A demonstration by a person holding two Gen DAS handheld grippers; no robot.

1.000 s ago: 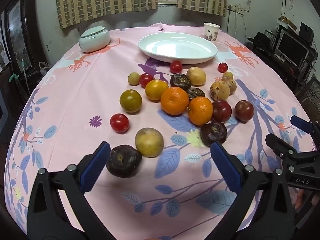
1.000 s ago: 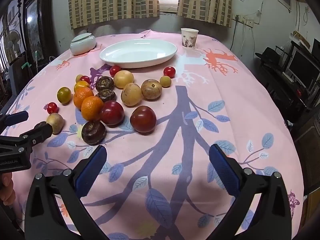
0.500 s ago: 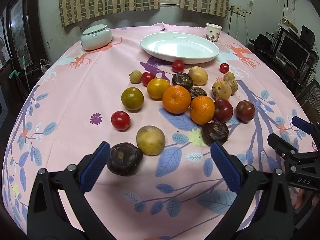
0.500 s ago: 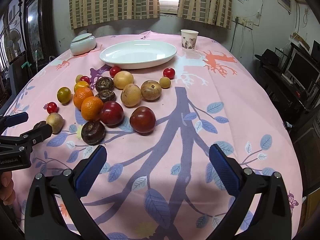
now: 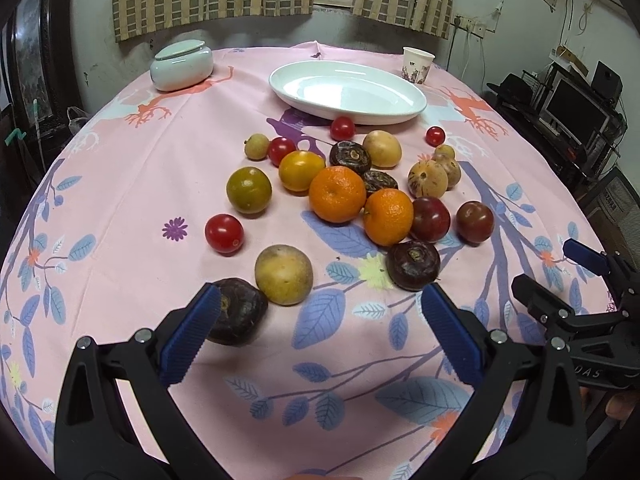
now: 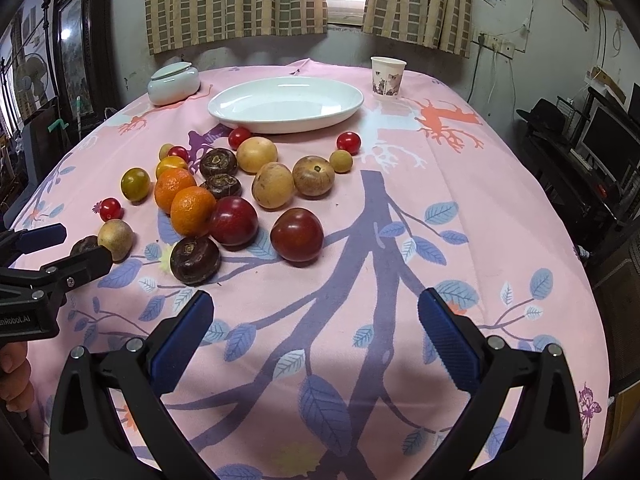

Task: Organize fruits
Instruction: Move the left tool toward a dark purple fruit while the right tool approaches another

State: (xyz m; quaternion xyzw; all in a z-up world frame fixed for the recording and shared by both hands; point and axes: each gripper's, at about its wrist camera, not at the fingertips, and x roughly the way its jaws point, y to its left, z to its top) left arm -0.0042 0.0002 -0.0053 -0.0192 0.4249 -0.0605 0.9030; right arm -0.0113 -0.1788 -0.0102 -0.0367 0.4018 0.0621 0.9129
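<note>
Nearest in the left wrist view: the left gripper (image 5: 319, 300), spread wide, pinching nothing, low over the pink tablecloth (image 5: 120, 264). Just behind its left finger, partly hidden by the blue pad: a dark water chestnut (image 5: 240, 314), touching or almost touching a yellow-brown fruit (image 5: 284, 274) on its far right side. In the right wrist view: the right gripper (image 6: 316, 302), also spread wide and empty, above bare cloth, well apart from the pile.

Further on: a second dark chestnut (image 5: 413, 265), a cherry tomato (image 5: 224, 233), two oranges (image 5: 338, 194), two plums (image 5: 430, 219) and smaller fruits, all loose on the cloth. Beyond them the white plate (image 5: 344, 92), with no fruit in it. At the far edge: a paper cup (image 5: 417, 64) and a lidded bowl (image 5: 182, 65).

Possible trouble from here:
- Closing off-centre on the near chestnut: probably squeezed out sideways, or rolling off the near table edge.
- Bumping the yellow-brown fruit beside it: likely to roll into the pile.
- Pressing too hard on soft fruit: bruising.

Orientation: near chestnut squat and almost round, no clear long axis, pale stem scar turned left toward the pad. Plate oval, long axis lying left to right.
</note>
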